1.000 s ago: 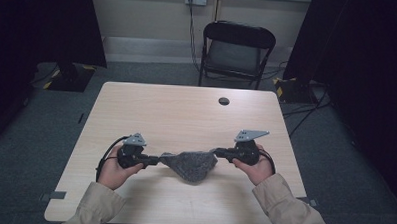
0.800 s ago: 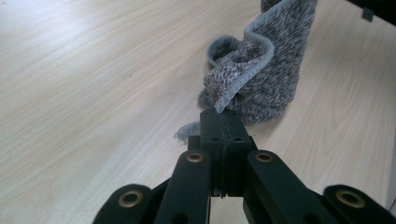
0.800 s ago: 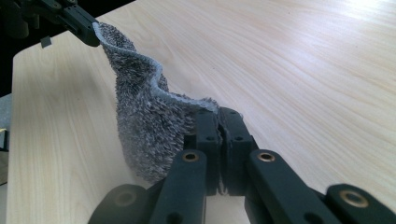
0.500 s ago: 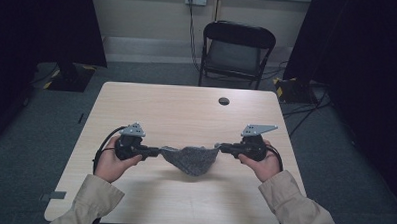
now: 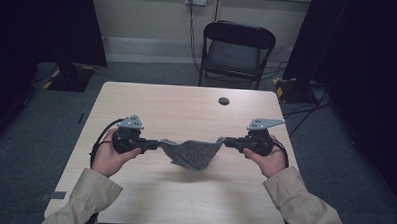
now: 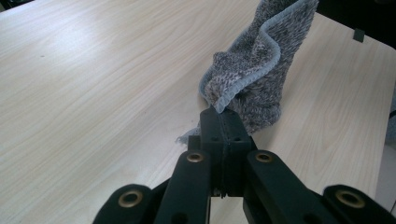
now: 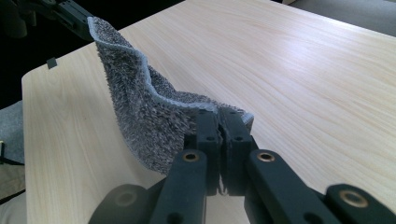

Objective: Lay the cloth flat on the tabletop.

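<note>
A grey cloth (image 5: 192,152) is held stretched between the two grippers above the near half of the wooden table (image 5: 186,111). One corner of the cloth is clamped by the left gripper (image 5: 158,143), whose jaws are pressed tight together on the pale hemmed edge, as is seen closely in the left gripper view (image 6: 223,122). The opposite corner is pinched by the right gripper (image 5: 224,140), its jaws likewise clenched on the fabric in the right gripper view (image 7: 218,122). Between the two grips the cloth (image 7: 144,116) sags in a loose fold, and a shadow is cast on the tabletop beneath its lowest part. Each gripper is grasped by a hand in a beige sleeve (image 5: 86,198). A small dark round object (image 5: 224,101) is seen at the far side of the table, well apart from the cloth, and a black folding chair (image 5: 236,51) is placed beyond the table.
</note>
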The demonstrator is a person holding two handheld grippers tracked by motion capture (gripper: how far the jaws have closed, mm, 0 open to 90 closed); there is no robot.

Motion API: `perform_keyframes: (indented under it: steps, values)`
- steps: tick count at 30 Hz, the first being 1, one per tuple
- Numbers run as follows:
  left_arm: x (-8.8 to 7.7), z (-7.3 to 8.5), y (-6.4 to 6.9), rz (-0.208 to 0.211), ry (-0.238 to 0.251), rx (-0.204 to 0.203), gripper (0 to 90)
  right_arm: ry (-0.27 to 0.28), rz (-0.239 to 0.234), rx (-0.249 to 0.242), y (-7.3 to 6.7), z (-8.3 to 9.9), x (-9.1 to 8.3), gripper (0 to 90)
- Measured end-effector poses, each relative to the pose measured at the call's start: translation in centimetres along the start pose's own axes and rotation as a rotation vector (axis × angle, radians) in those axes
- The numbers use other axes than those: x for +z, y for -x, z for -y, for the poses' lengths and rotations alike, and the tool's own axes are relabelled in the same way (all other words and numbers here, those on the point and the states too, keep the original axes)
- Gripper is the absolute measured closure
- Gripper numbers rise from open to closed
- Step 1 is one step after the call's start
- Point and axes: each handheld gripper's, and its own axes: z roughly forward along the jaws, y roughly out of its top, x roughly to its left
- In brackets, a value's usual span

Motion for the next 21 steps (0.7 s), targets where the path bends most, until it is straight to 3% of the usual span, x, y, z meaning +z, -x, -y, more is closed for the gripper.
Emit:
perform_keyframes:
  steps: [8, 21]
  values:
    - [0.1, -0.1, 0.0, -0.001, -0.002, -0.004, 90.0, -0.003, 0.002, 0.009, 0.2, 0.0, -0.2, 87.9]
    - [-1.1, -1.3, 0.8, -0.008, 0.019, 0.026, 89.9, 0.016, 0.015, 0.001, -0.7, -1.0, -2.1, 87.9]
